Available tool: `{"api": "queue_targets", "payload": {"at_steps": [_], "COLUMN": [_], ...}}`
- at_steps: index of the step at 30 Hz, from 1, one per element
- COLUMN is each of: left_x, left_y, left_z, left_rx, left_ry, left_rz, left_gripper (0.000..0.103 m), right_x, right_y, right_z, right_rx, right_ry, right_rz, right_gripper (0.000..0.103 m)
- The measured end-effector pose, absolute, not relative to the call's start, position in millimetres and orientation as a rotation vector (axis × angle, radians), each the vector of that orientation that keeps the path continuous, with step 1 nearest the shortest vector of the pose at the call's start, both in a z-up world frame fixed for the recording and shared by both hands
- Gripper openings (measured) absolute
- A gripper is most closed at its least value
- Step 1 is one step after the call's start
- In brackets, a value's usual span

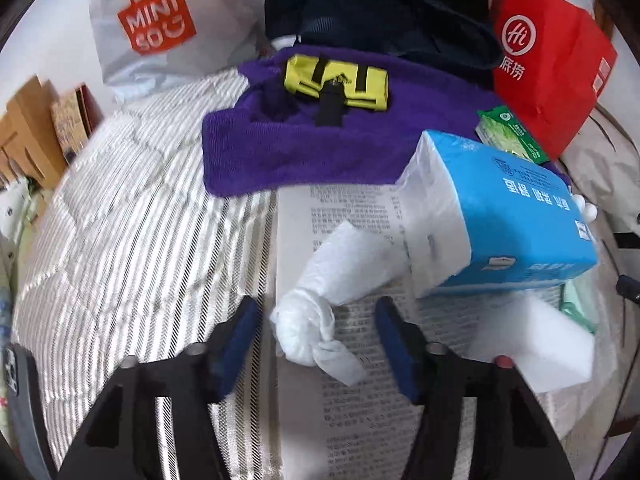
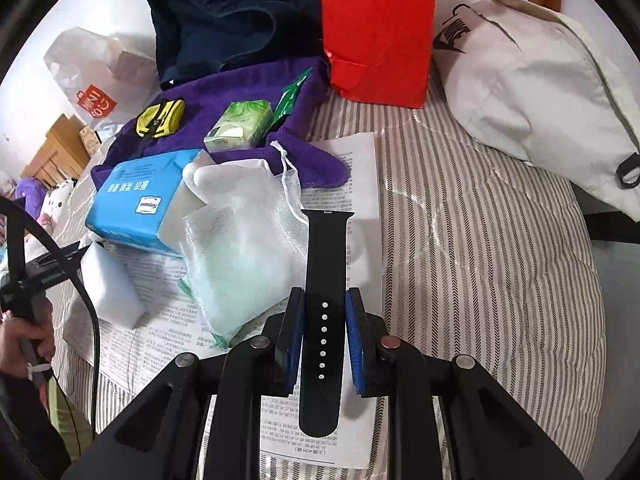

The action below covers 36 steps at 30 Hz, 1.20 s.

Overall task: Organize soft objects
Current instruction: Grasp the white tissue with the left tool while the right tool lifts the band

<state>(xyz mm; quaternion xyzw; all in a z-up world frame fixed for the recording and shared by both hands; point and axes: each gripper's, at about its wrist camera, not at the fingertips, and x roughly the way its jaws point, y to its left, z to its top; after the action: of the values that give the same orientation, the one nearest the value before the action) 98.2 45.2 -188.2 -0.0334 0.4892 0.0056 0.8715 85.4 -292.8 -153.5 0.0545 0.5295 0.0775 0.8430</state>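
left hand-held gripper (image 1: 316, 344): jaws part-open, either side of a knotted white tissue wad (image 1: 316, 320), pads not touching it; wad lies on printed paper sheet (image 1: 360, 420) on striped bed cover (image 1: 140, 220). right hand-held gripper (image 2: 322, 336): narrow, clamped on black watch strap (image 2: 326, 264). blue tissue pack (image 1: 508, 220) just beside wad, partly on purple towel (image 1: 300, 148).

"MINISO" stands on the white plastic bag (image 1: 160, 28), "Hi" on the red paper bag (image 1: 548, 64)
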Motion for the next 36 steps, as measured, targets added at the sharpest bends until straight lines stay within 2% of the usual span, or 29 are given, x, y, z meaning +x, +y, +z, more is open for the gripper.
{"api": "queue_targets", "payload": {"at_steps": [4,7,20,36], "left_x": [97.2,97.9,86.4,79.6], "left_y": [50.1,56.9,67.3,68.3], "left_z": [-187.8,-187.1,-150.4,-108.2], "left_rx": [-0.104,-0.131,-0.181,-0.182], "left_ry": [0.984,0.981,0.915,0.851], "left_rz": [0.032,0.039,-0.005,-0.035], "left_gripper": [0.026,0.022,0.022,0.022], "right_x": [83.4,81.7,71.8,79.9], "right_y": [-293.6,-293.7,-311.0,-269.3], "right_z": [-153.0,-152.3,-125.6,-99.1], "right_rx": [0.132,0.130,0.169,0.178], "right_ry": [1.119,1.123,1.063,1.006], "right_rz": [0.165,0.160,0.139,0.234], "right_gripper": [0.020,0.020,0.020,0.020]}}
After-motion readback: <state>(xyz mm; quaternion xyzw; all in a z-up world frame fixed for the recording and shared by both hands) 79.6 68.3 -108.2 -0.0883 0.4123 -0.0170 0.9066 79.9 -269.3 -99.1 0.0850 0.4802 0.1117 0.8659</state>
